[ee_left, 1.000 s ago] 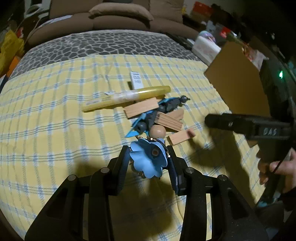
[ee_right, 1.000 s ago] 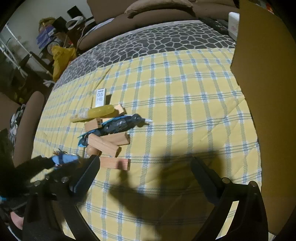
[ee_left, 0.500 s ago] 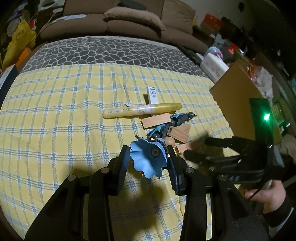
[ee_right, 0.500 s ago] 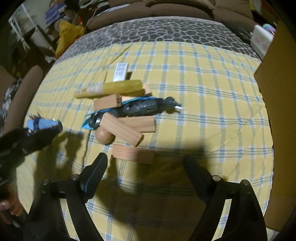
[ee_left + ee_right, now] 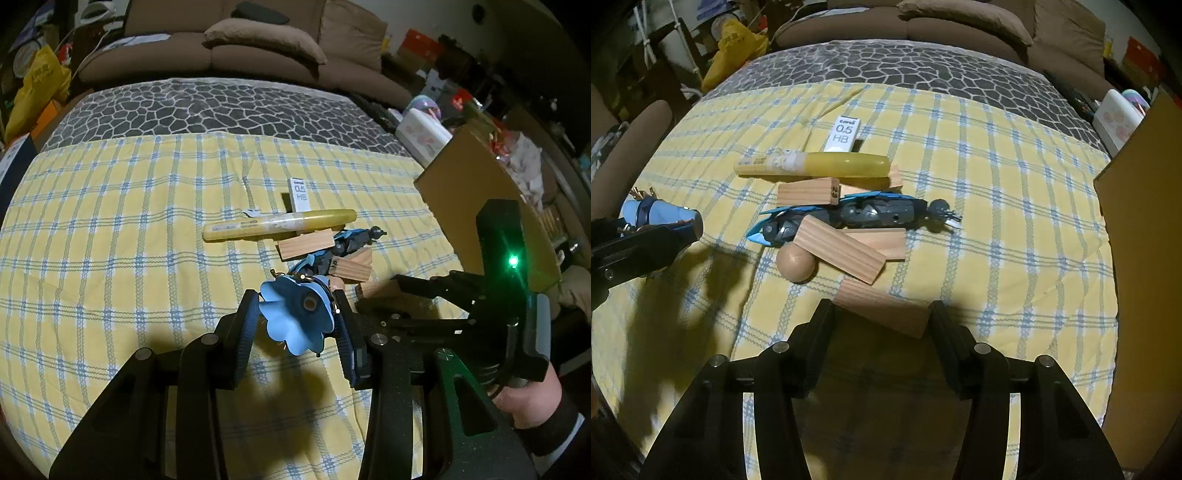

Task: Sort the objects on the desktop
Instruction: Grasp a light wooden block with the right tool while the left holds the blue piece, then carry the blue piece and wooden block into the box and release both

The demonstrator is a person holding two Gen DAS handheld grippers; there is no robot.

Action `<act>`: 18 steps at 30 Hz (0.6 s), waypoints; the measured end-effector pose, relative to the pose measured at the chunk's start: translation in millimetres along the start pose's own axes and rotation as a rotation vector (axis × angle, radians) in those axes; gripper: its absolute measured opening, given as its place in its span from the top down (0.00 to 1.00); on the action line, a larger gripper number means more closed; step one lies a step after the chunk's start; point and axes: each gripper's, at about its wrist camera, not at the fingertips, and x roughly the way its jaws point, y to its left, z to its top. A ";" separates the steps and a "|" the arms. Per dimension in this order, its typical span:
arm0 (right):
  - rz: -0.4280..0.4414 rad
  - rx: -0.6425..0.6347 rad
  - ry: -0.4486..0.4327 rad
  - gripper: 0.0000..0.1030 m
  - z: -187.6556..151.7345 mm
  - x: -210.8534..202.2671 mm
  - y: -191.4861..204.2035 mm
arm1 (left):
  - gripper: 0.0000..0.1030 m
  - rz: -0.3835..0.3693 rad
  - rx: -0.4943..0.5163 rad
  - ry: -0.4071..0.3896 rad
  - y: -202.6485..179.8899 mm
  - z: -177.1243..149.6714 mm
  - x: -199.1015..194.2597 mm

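Observation:
My left gripper (image 5: 297,321) is shut on a blue flower-shaped toy (image 5: 295,319) and holds it above the yellow checked cloth (image 5: 110,240); the toy also shows in the right wrist view (image 5: 661,219). My right gripper (image 5: 881,314) is open, its fingers on either side of the nearest wooden block (image 5: 882,308). Beyond it lie a heap of wooden blocks (image 5: 838,249), a wooden ball (image 5: 796,262), a blue-grey toy figure (image 5: 857,216), a yellow marker (image 5: 812,164) and a 0.5 HB lead case (image 5: 844,133).
A cardboard box (image 5: 1145,221) stands at the right edge of the cloth. A grey patterned cover (image 5: 221,107) and a brown sofa (image 5: 258,55) lie behind. Clutter stands at both sides of the room.
My right gripper has moved in towards the heap and narrowed, and now straddles the nearest wooden block. My left gripper has lifted and pulled back with the blue toy.

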 end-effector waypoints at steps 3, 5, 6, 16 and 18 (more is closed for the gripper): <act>0.010 0.016 -0.036 0.48 4.5 -12.7 -4.7 | 0.64 -0.001 0.015 -0.005 -3.3 0.1 -2.1; 0.010 0.021 -0.079 0.48 6.0 -27.6 -9.9 | 0.64 -0.009 0.028 -0.012 -6.8 -0.2 -4.6; 0.010 0.025 -0.100 0.48 6.4 -35.4 -13.1 | 0.64 -0.011 0.036 -0.016 -9.1 -0.2 -6.1; 0.040 0.079 -0.186 0.48 10.0 -75.6 -35.7 | 0.64 -0.045 0.054 -0.016 -36.1 9.3 -7.7; 0.037 0.086 -0.204 0.48 8.8 -84.0 -42.7 | 0.64 -0.055 0.058 -0.015 -45.5 12.6 -8.5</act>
